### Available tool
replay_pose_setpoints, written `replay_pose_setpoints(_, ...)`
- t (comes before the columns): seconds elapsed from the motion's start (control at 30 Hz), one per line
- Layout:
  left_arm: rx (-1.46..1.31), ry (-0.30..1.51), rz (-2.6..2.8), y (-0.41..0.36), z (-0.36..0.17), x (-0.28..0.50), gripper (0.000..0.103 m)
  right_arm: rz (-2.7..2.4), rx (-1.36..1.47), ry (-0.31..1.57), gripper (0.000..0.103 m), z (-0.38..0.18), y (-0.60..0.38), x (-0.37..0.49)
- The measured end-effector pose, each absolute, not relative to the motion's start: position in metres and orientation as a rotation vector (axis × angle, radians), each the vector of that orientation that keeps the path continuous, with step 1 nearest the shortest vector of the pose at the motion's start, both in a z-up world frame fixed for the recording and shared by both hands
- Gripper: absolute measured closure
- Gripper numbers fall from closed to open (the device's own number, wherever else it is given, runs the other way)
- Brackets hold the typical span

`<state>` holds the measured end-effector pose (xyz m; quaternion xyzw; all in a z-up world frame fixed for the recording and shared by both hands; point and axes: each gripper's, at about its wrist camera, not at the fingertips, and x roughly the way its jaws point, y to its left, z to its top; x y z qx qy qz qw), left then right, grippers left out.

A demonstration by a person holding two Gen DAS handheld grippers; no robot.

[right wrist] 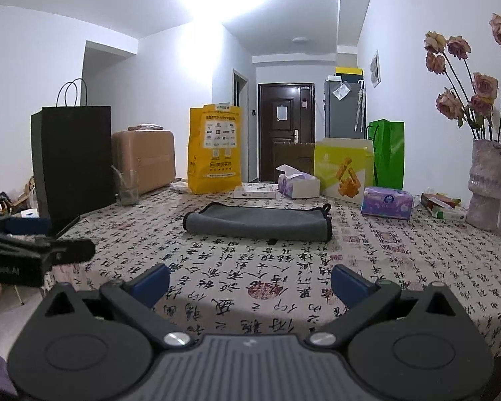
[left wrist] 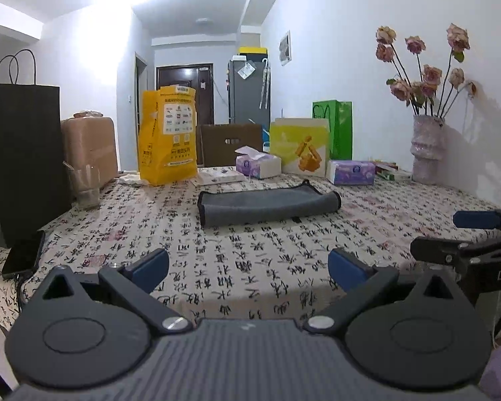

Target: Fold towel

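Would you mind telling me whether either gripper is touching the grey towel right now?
No, the grey towel lies alone mid-table, while the left gripper and right gripper hang open, well short of it.

The right gripper hangs over the near edge of the table, its blue fingers spread wide with nothing between them; the grey towel lies folded well ahead on the calligraphy-print cloth; the left gripper shows at the left edge; a yellow bag stands behind the towel.
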<state>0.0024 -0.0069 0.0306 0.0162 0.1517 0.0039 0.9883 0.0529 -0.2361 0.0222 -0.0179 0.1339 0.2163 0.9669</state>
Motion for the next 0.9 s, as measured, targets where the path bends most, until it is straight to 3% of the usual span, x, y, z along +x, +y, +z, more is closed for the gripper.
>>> replay_pose_setpoints(0.9, -0.037, 0.350, 0.053, 0.002, 0.014, -0.022, 0.000, 0.460, 0.001, 0.337, 0.000, 0.005, -0.241, 0.030)
